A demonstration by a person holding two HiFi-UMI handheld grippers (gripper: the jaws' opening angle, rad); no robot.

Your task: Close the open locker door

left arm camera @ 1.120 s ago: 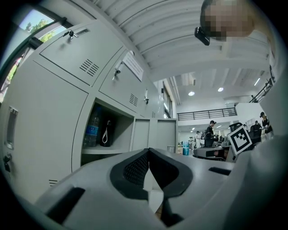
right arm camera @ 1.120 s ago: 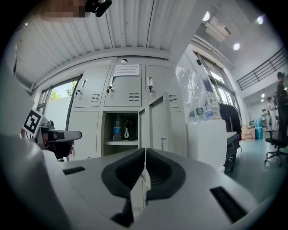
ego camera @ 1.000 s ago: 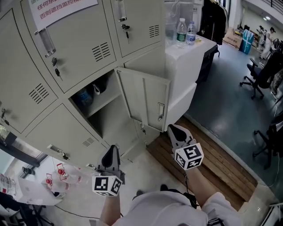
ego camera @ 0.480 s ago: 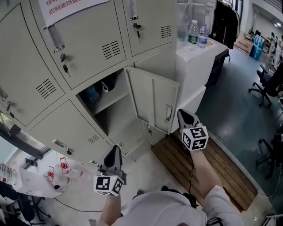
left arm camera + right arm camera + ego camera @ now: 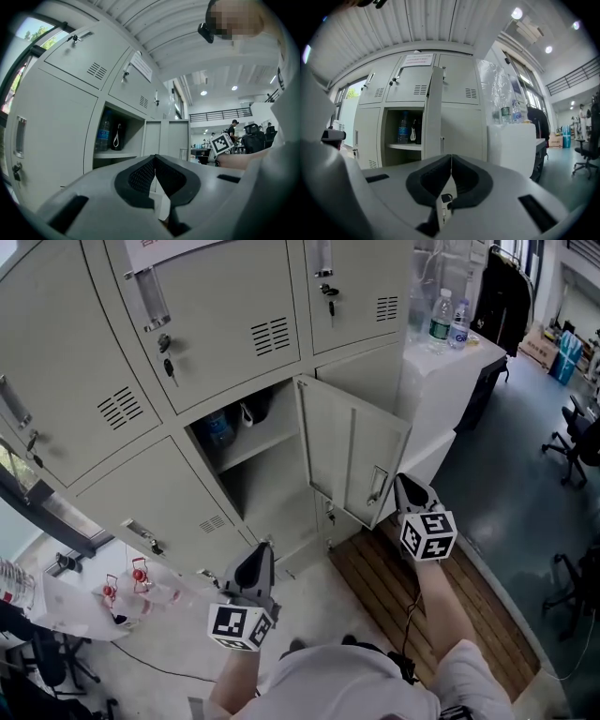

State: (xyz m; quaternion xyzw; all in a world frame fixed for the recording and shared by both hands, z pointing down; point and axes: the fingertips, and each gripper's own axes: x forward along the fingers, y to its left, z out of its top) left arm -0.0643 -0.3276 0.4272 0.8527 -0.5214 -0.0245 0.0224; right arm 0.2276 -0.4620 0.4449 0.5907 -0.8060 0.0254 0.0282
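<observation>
The open locker door point(image 5: 349, 457) juts out from the grey locker bank, hinged at its left, with a handle point(image 5: 378, 486) near its free edge. Behind it the open compartment point(image 5: 251, 463) has a shelf with a water bottle point(image 5: 218, 430) and a dark item. My right gripper point(image 5: 405, 483) is shut and holds nothing, just right of the door's handle. My left gripper point(image 5: 264, 552) is shut and empty, low down in front of the lockers. The left gripper view shows the door point(image 5: 166, 136) and bottle point(image 5: 104, 131) beyond its gripper point(image 5: 154, 157). The right gripper view shows the door's edge point(image 5: 432, 114) above its gripper point(image 5: 451, 157).
A white cabinet point(image 5: 441, 381) with two water bottles point(image 5: 447, 320) stands right of the lockers. A wooden pallet point(image 5: 394, 589) lies under my right arm. A clear bag with red items point(image 5: 131, 585) is on the floor at left. Office chairs point(image 5: 579, 442) stand at far right.
My right gripper has risen and come closer to the door's handle side. The lockers have shifted right and down in view. The left gripper stays low.
</observation>
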